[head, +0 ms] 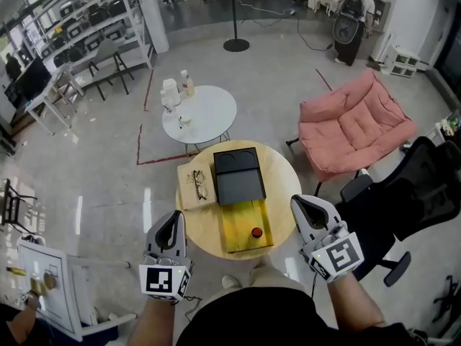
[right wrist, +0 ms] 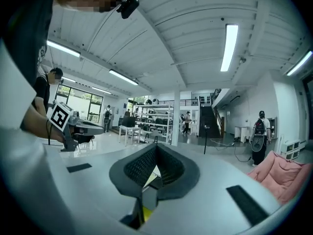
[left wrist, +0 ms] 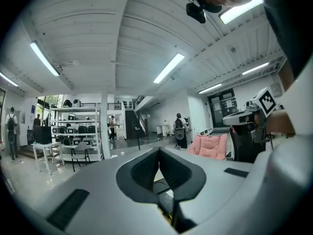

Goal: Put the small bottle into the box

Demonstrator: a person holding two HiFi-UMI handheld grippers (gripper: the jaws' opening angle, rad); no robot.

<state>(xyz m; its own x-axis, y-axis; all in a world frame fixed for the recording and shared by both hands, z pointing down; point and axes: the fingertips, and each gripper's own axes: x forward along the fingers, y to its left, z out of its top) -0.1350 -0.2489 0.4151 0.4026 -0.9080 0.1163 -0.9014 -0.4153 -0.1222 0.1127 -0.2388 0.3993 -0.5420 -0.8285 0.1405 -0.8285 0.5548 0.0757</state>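
Small bottle outside the box, nearer to the right gripper

On the round wooden table [head: 284, 186] a black box [head: 238, 177] was seen, with a yellow tray [head: 241, 222] touching its near edge. The left gripper [head: 173, 223] and the right gripper [head: 310, 209] were held at the table's near rim, each closed tip to tip with nothing gripped. The red-topped small bottle [head: 256, 232] was found on the tray, apparently upright, ahead and to the left of the right jaws, which were judged the nearer.
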